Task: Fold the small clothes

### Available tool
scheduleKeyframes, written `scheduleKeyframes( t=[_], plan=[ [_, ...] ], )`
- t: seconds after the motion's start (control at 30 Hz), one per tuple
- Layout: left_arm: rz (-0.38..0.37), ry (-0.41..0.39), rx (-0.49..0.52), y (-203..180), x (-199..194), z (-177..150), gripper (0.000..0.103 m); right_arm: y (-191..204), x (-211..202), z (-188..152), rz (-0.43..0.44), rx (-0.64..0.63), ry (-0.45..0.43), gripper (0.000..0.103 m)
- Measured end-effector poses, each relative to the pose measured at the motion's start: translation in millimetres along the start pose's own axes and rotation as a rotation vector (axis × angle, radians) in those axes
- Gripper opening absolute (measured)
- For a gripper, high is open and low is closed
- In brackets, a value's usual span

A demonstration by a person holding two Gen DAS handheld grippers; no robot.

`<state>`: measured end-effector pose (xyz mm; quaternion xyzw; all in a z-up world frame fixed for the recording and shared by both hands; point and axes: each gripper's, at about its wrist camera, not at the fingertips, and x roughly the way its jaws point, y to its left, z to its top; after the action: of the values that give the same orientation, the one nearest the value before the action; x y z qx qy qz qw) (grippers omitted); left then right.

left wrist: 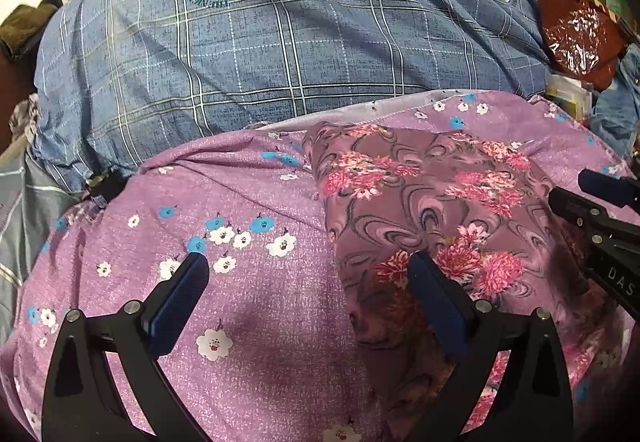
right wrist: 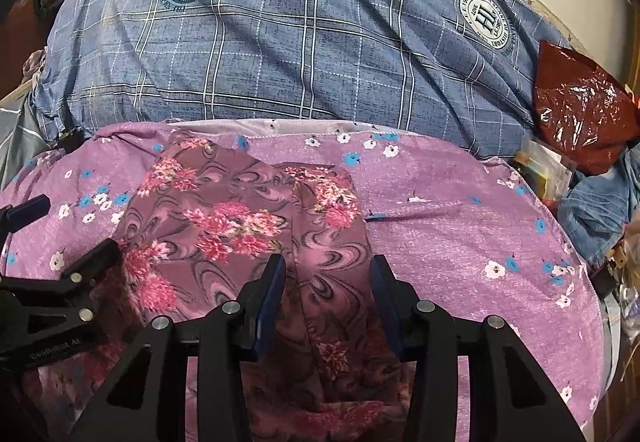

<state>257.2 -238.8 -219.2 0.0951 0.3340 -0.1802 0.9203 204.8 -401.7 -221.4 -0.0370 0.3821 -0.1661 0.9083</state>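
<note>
I held both tools over the floral garment (right wrist: 248,226), which lay on the purple flowered sheet (right wrist: 460,242) just ahead of and beneath my right gripper (right wrist: 328,274). That gripper's 2 blue pads stood partly apart, straddling a lengthwise ridge of the cloth; I could not tell whether they pressed on it or only flanked it. My left gripper (left wrist: 308,274) was spread wide, its right pad over the garment's left edge and its left pad over bare sheet, holding nothing.

What worried me most was the sheet. Its colour sits close to the garment's, and if I closed low I judged I might pinch both layers and drag the bedding with the fold. With only 1 ridge between my right pads, a lift could also bunch the cloth instead of carrying a clean edge. The 2 tools sat near each other on my inner side, so a crossing fold risked knocking them together.

The garment's far hem lay ahead of my right tool, short of the blue plaid quilt (right wrist: 304,42) that rose behind the sheet. Out past my right tool the sheet ran bare, then dropped toward a red plastic bag (right wrist: 580,102) and clutter. Left of my left tool there was also open sheet.
</note>
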Motion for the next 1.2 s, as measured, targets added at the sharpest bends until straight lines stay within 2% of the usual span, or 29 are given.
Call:
scheduleKeyframes(
  t=[0.1,0.2,0.27,0.4,0.43,0.5,0.57,0.67,0.73,0.9,1.0,1.07,1.1,1.2],
  plan=[
    [-0.056,0.025,-0.027,9.5,1.3,1.9,0.1,-9.6,-1.0,-2.2,-0.002,0.005,-0.002,0.045],
    [-0.161,0.073,-0.074,24.6,6.2,4.1,0.1,-26.3,-3.3,-2.7,0.035,0.035,-0.007,0.048],
    [-0.234,0.1,-0.095,35.0,10.1,5.3,0.1,-44.8,-2.7,-2.8,0.109,0.099,0.0,0.054],
    [-0.283,0.151,-0.082,36.7,21.5,4.0,0.1,-95.7,11.0,-5.8,0.273,0.312,0.045,0.063],
    [-0.302,0.167,-0.096,37.0,25.7,3.4,0.1,-103.6,16.8,-7.0,0.306,0.351,0.065,0.064],
    [-0.391,0.206,-0.138,37.2,33.7,2.2,0.1,-121.5,38.7,-12.2,0.396,0.452,0.144,0.065],
    [-0.483,0.241,-0.18,34.1,41.3,1.1,0.1,-128.6,54.3,-17.3,0.464,0.509,0.2,0.066],
    [-0.557,0.271,-0.211,27.7,46.8,-0.3,0.1,-131.5,77.1,-24.0,0.579,0.574,0.278,0.066],
    [-0.6,0.286,-0.229,25.2,48.8,-0.4,0.097,-130.4,82.8,-26.8,0.593,0.586,0.301,0.067],
    [-0.65,0.322,-0.235,13.3,56.4,-2.5,0.086,-124.1,87.8,-30.2,0.671,0.589,0.319,0.073],
    [-0.667,0.317,-0.253,12.1,58.0,-0.8,0.086,-118.4,88.6,-29.8,0.722,0.591,0.328,0.075],
    [-0.677,0.316,-0.272,13.1,59.0,-0.2,0.086,-109.0,91.7,-29.4,0.809,0.6,0.361,0.075],
    [-0.681,0.314,-0.283,13.6,59.2,0.2,0.084,-102.5,92.6,-28.5,0.824,0.587,0.373,0.075],
    [-0.681,0.311,-0.288,14.2,58.9,-0.2,0.084,-85.1,87.0,-24.8,0.764,0.503,0.362,0.076]
  ],
)
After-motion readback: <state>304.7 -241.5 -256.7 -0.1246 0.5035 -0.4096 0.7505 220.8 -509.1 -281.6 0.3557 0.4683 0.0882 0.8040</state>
